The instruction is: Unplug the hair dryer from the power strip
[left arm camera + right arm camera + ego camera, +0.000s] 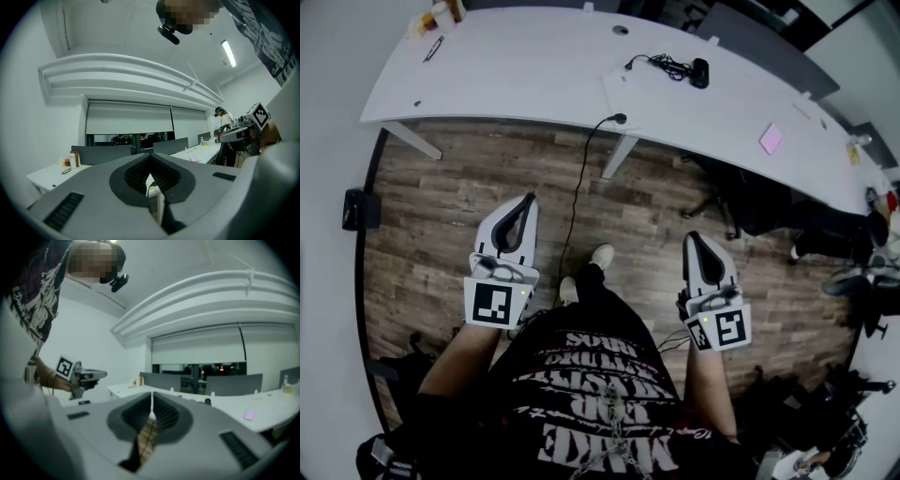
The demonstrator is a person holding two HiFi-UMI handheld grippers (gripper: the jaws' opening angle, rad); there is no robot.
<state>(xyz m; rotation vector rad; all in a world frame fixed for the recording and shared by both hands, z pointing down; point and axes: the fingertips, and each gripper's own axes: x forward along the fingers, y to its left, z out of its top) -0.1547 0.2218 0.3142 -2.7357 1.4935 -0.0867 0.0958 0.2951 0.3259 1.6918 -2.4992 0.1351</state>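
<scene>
While the head view looks down, two tongs sit out front, left tongs (528,200) and right tongs (692,236), each pinched closed on nothing. Well ahead of the right tongs, one dark hair dryer (699,72) lies on the white table (534,84), its cord (661,64) bunched beside it. Left gripper view: tips together, and beyond them to the left a couple of small containers (72,159), contents unreadable. Right gripper view: tips meeting, empty, with one pink slip (249,415) off to the right.

Office: long white desk (534,75), partition screens (101,153)
</scene>
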